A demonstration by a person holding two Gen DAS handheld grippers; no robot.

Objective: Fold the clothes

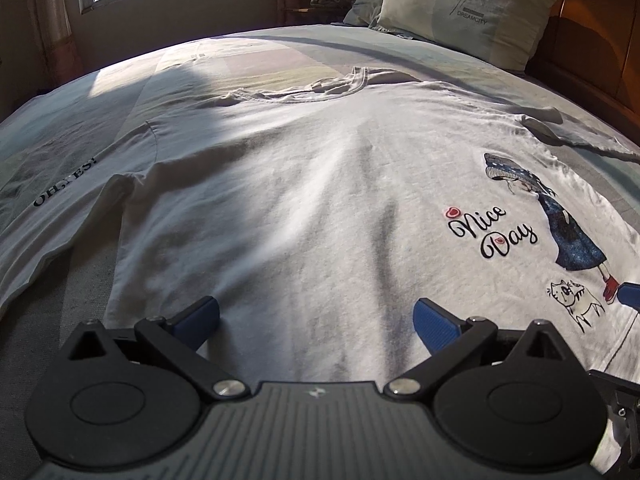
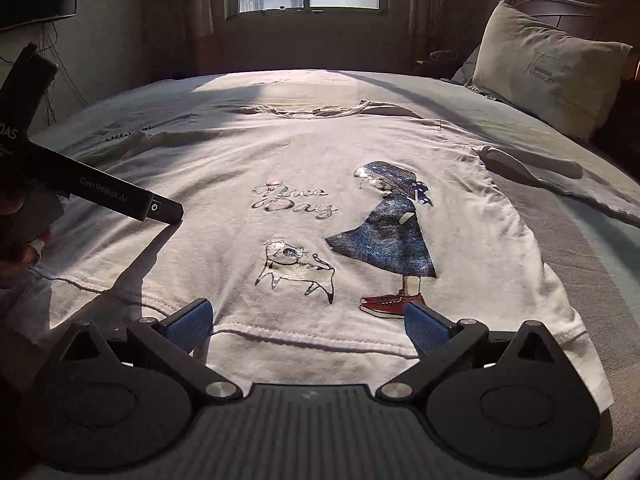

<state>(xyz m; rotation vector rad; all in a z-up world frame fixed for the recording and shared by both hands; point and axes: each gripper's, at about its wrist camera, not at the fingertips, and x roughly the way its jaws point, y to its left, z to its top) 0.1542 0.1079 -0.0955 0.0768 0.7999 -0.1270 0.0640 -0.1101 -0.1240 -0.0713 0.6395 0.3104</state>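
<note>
So the white cotton t-shirt with the "Nice Day" girl-and-cat print (image 2: 304, 184) is spread flat, print side up, on the pale grey-blue bed (image 2: 540, 120). Nothing folded yet as far as I can tell, so this looks like the very start.

Orientation is the bit that matters: the shirt's long axis runs straight away from both cameras, hem nearest, neckline at the far end toward the window. One sleeve sticks out to the left with dark lettering on it, the other lies out to the right, toward the beige rectangular pillow (image 2: 548, 72) at the headboard.

Both sets of tongs sit at the hem end. The right tongs (image 2: 308, 326) are spread wide with nothing between them, blue pads either side of the hem just below the cat and the red shoes; I can't say for sure whether they touch the cloth. The left tongs (image 1: 316, 320) are also released and empty, low over the plain left half of the shirt body, a bit further up than the hem. In the right wrist view the left tool shows as a black bar coming in from the left, a hand behind it.

My guess: each side takes whatever's nearest. Left is closer to the lettered sleeve and left hem corner, right to the right hem corner, so either a hem-to-collar lift or sleeves inward first.
</note>
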